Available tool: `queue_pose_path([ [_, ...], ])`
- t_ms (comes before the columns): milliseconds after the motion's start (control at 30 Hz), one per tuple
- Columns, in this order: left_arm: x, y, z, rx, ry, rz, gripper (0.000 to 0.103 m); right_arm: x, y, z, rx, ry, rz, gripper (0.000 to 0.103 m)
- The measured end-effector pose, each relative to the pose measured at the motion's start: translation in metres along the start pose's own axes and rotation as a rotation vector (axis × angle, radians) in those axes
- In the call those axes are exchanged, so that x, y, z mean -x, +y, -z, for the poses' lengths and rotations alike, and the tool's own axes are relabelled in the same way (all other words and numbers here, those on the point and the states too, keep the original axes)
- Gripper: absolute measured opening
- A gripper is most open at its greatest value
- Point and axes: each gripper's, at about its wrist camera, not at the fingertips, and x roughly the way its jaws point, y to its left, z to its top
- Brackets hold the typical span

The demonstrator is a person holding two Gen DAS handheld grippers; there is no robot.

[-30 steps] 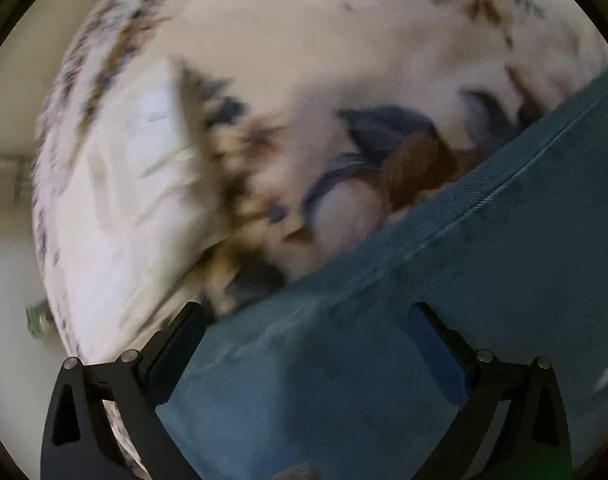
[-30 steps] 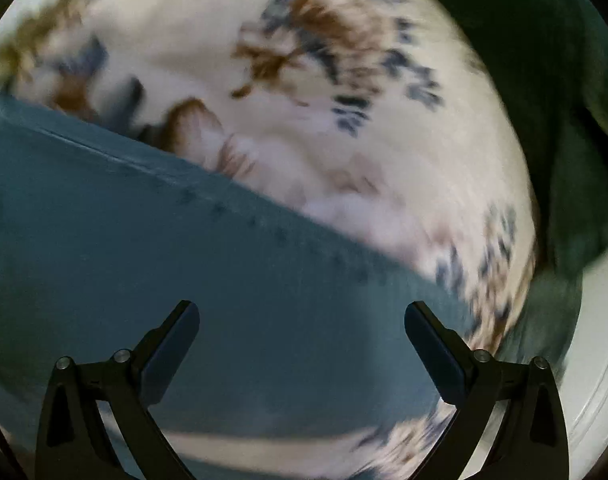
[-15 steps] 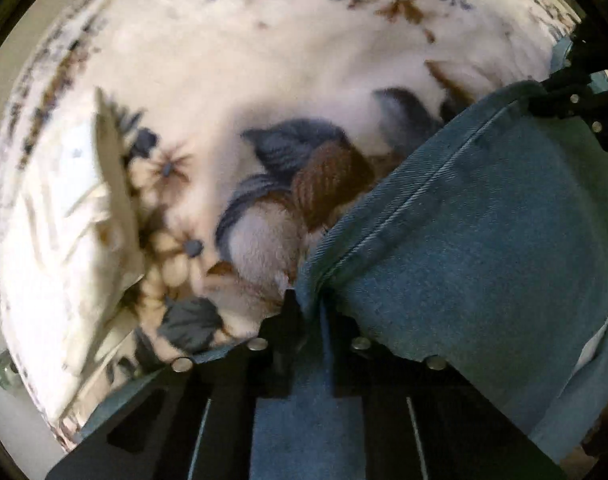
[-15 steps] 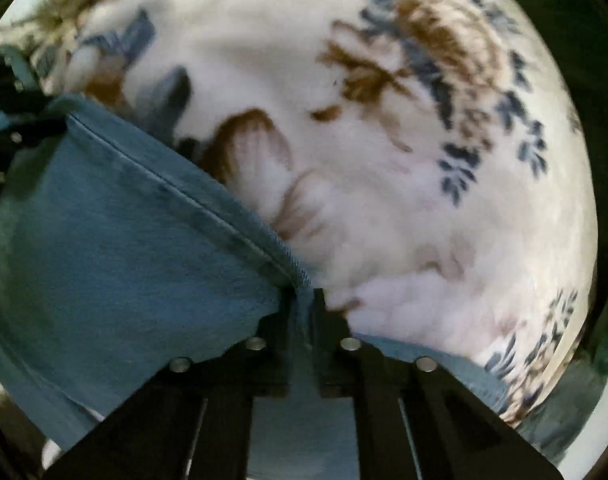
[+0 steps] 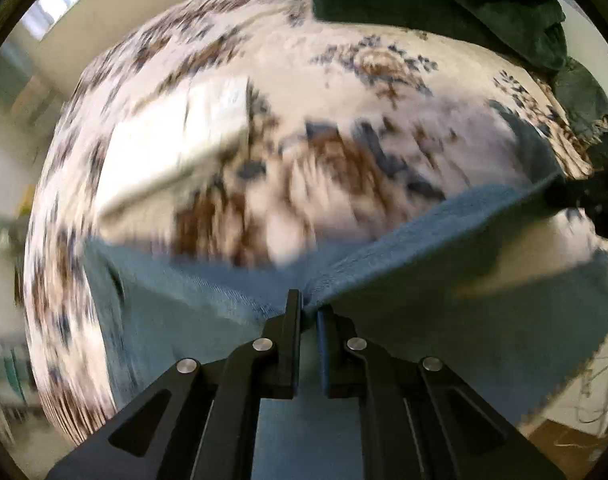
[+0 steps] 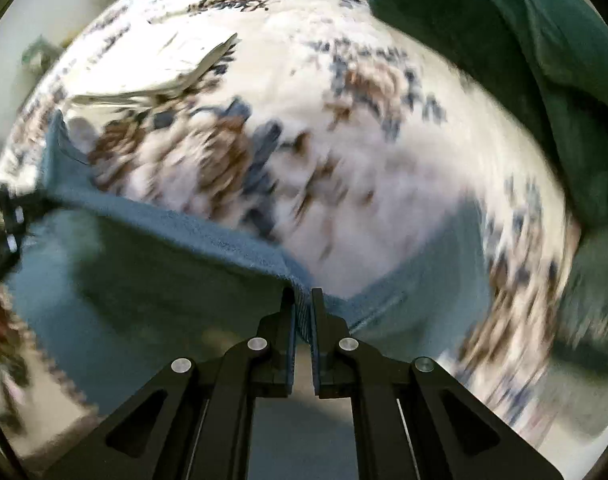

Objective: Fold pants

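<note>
Blue denim pants (image 5: pixel 423 280) are showing a faded, slightly teal wash, the hem edge a lighter blue. Black grippers, left (image 5: pixel 308 312) and right (image 6: pixel 302 308), are flashing silver rivets. The blanket (image 5: pixel 304 92) is showing cream with brown-and-navy flowers. A dark green cover (image 6: pixel 523 60) is looming, a white folded cloth (image 5: pixel 184 136) glowing pale.

A: The floral blanket (image 5: pixel 343 92) is smeared by motion, and so is the pale folded cloth (image 5: pixel 192 136).

B: The jeans (image 6: pixel 152 280) perhaps continue below, cut off.
</note>
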Motion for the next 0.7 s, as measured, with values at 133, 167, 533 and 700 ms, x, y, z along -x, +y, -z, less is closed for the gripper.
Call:
queue_pose_path([
  [133, -0.005, -0.022, 0.058, 0.061, 0.070, 0.005, 0.003, 0.006, 0.032, 0.077, -0.042, 0.061, -0.012, 0.007],
  [167, -0.013, -0.027, 0.073, 0.083, 0.096, 0.006, 0.003, 0.003, 0.038, 0.096, -0.033, 0.079, -0.012, 0.007],
  [533, -0.108, -0.045, 0.136, 0.208, 0.402, 0.059, 0.004, -0.076, 0.058, 0.176, 0.011, 0.264, -0.018, 0.007],
  [700, -0.076, -0.010, 0.126, 0.377, 0.428, 0.072, 0.038, -0.060, 0.048, 0.169, -0.061, 0.320, -0.100, 0.048],
])
